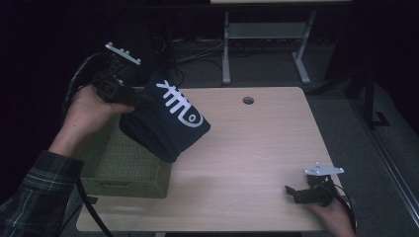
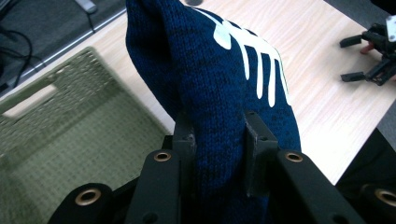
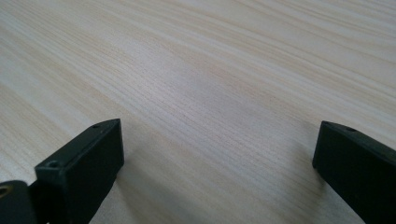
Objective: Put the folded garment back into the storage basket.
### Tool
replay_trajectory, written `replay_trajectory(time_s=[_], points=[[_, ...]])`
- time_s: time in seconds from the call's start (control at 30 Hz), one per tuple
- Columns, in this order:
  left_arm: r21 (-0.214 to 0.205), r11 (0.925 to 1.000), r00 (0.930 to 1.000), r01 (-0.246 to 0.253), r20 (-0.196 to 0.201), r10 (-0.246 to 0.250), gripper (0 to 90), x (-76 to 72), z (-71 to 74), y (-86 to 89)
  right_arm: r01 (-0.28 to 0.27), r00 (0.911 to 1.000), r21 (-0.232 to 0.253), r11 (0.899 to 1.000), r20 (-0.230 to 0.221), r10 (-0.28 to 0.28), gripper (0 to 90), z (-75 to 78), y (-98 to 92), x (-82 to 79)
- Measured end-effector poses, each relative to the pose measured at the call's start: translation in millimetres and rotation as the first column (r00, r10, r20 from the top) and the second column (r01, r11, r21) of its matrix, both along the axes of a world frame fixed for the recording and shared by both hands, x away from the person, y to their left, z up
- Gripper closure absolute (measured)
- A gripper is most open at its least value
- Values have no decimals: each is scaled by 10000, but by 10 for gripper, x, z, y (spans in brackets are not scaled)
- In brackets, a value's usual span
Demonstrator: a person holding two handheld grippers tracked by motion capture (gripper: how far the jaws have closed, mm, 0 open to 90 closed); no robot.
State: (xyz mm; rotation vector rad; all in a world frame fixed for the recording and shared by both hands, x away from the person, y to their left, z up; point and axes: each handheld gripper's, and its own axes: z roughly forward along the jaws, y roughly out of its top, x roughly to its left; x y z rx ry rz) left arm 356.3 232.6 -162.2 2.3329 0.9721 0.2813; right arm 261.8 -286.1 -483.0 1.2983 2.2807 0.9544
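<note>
Your left gripper (image 1: 141, 98) clamps the navy knit garment (image 1: 165, 118), lifted above the green woven basket (image 1: 123, 170), not yet dropped in; your right gripper (image 1: 296, 192) rests open.

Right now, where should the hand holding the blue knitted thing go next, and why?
Probably a little left and down, toward the green woven basket. The left gripper is shut on the blue knitted cloth, which hangs over the basket's right edge and the table. The right gripper rests open, away from it.
</note>
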Motion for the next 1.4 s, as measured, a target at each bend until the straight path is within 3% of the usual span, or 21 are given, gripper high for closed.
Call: replay_trajectory(time_s=[0.33,0.7,1.17,1.4], points=[[-60,9948,9949,-1012,-26,1012,709,-6,3,429,1,10000,0,10000,1,-1,17,0,0,0],[36,9770,9770,-2131,-34,2131,709,2,-81,802,70,10000,24,10000,-30,-70,17,1,3,-2],[199,9574,9558,-2882,-548,2888,709,-8,-391,1047,65,10000,20,10000,-38,-65,16,2,2,-2],[288,9453,9416,-3251,-832,3263,709,-3,-566,1157,69,10000,27,10000,-35,-69,17,1,3,-2]])
